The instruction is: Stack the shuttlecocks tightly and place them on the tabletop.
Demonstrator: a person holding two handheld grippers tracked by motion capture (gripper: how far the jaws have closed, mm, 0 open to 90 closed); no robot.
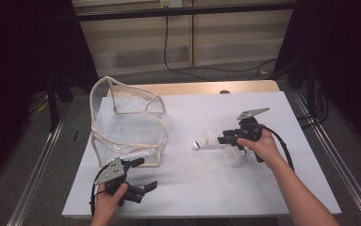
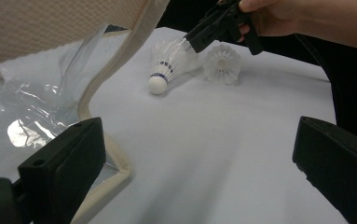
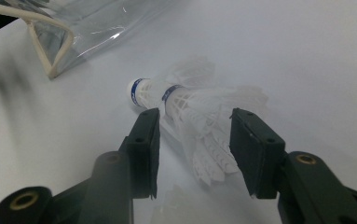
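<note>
Right hand-held gripper sits at about 3 o'clock on the bench, pointing toward 9 o'clock, with the person's right hand wrapped around its body. Its jaws are partway apart, not wide and not pinched. In the right gripper view a shuttlecock lies right between the two pads, feathers toward the camera and cork pointing away. The pads don't seem to be pressing on it; there's a gap on both sides, so it's just lying there on the bench.

A second shuttlecock is just beyond it, at about 11 o'clock from the first one, cork with a blue band. In the high view the one with the cork sticking out lies at 9 o'clock from the jaw tips, and another sits under the gripper at about 6 o'clock.

Left hand-held gripper is down at 7 o'clock on the bench, held by the left hand, jaws spread wide with nothing in them.

Just past it, at 10 o'clock on the bench, sits a clear bag with cream piping, its open mouth facing up.
</note>
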